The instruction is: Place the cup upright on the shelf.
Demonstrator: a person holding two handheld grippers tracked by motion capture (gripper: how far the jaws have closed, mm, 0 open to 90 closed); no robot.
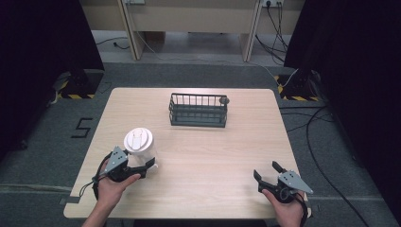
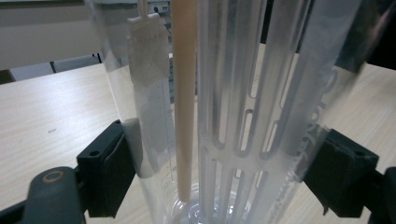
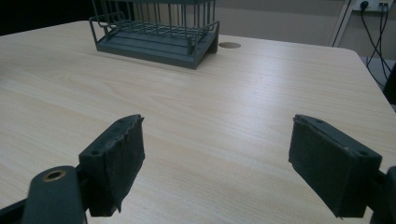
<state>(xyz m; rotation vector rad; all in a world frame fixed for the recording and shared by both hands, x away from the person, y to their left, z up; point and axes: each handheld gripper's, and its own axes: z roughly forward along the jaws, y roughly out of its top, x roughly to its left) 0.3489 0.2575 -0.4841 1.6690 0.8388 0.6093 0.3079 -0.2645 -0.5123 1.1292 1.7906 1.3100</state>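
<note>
The step in hand looks like taking hold of the clear jug (image 1: 140, 152), which stands upright with its white lid (image 1: 138, 140) on at the near left of the table (image 1: 203, 156). The left gripper (image 1: 147, 166) has its jaws on either side of the jug's wall, apparently pressed against it, though the clear plastic makes contact hard to confirm. Next comes a firm lift, probably toward the wire basket (image 1: 198, 110) at the far middle. The right gripper (image 1: 265, 171) waits near right, jaws wide apart and holding nothing.
</note>
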